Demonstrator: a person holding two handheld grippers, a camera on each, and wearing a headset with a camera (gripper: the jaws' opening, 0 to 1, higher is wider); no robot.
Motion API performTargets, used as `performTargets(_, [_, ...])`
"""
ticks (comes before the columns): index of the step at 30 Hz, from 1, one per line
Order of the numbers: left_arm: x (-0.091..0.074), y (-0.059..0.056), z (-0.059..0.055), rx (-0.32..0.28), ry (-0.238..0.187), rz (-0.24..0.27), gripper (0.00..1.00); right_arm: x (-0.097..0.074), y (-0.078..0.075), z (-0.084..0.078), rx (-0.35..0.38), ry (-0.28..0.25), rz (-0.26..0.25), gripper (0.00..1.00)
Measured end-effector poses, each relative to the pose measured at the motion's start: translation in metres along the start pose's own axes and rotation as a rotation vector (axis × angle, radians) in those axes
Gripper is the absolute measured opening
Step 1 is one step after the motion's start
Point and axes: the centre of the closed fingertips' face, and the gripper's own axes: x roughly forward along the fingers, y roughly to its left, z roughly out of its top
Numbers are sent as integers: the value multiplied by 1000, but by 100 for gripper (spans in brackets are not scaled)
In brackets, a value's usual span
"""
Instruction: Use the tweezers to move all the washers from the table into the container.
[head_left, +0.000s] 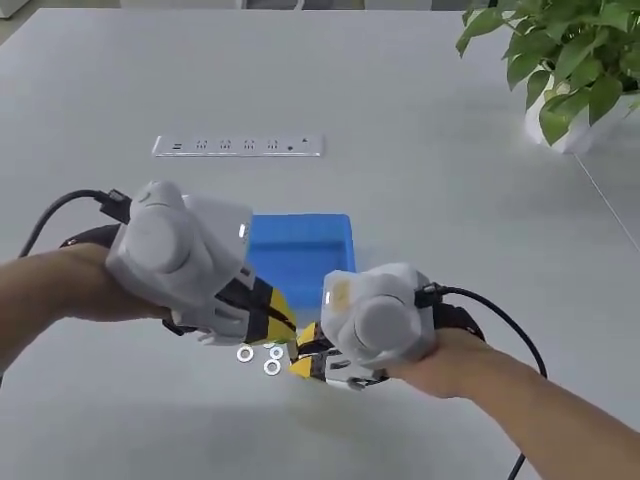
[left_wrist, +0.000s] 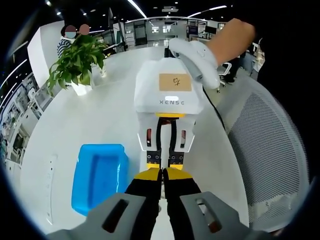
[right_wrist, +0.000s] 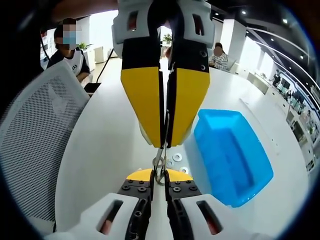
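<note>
My two grippers face each other tip to tip over the grey table (head_left: 420, 170). The left gripper (head_left: 282, 316), with yellow jaws, is shut on thin metal tweezers (right_wrist: 164, 135). The tweezers run down from the left gripper (right_wrist: 166, 142) into the closed tips of my right gripper (right_wrist: 159, 178), which looks shut on their end. The left gripper view has my left gripper (left_wrist: 162, 173) shut, with the right gripper (left_wrist: 163, 160) just beyond it. Three silver washers (head_left: 262, 357) lie on the table under the jaws, next to the blue container (head_left: 300, 245). Washers (right_wrist: 177, 161) sit left of the container (right_wrist: 230, 155).
A white power strip (head_left: 238, 146) lies at the back of the table. A potted plant (head_left: 570, 60) stands at the far right corner. A mesh chair (right_wrist: 35, 135) is beside the table, with people seated beyond it.
</note>
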Motion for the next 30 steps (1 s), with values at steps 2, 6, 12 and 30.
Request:
performTargets(2, [-1, -2, 0, 6, 10, -3, 6, 0, 0, 0, -6, 5, 0, 10])
performTargets(6, [-4, -2, -2, 11, 21, -3, 6, -3, 2, 2, -6, 5, 2, 10])
performTargets(12, [-9, 0, -1, 18, 24, -4, 6, -7, 3, 8, -8, 2, -2, 10])
performTargets(30, [-38, 1, 25, 38, 10, 6, 6, -33, -5, 35, -22, -10, -24, 10])
